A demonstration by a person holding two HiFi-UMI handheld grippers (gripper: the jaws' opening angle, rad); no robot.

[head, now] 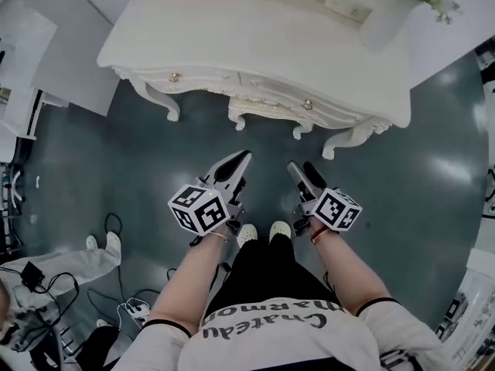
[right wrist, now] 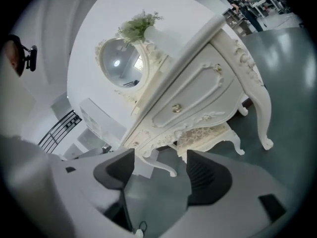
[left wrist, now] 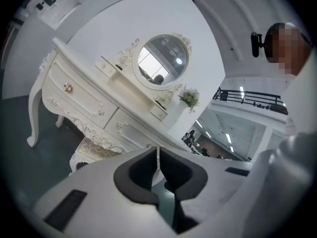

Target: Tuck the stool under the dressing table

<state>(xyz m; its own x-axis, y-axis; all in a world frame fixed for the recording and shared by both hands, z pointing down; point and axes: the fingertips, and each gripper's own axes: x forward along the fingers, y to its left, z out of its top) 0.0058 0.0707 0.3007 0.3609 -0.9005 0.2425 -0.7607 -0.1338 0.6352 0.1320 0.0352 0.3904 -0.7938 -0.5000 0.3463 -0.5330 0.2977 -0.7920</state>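
The white carved dressing table (head: 271, 45) stands ahead of me, also in the left gripper view (left wrist: 84, 98) and the right gripper view (right wrist: 198, 93). The cream stool (head: 263, 114) sits under its middle, with only its front edge and curved legs showing (left wrist: 94, 150) (right wrist: 205, 135). My left gripper (head: 246, 157) (left wrist: 158, 155) hangs in the air short of the table, shut with nothing in it. Beside it, my right gripper (head: 303, 168) (right wrist: 161, 155) is open and empty. Neither touches the stool or the table.
An oval mirror (left wrist: 162, 61) and a vase of flowers (right wrist: 141, 26) stand on the tabletop. My feet (head: 263, 232) are on the grey-green floor just behind the grippers. Cables and a power strip (head: 128, 308) lie at lower left, near another person's shoes (head: 104, 242).
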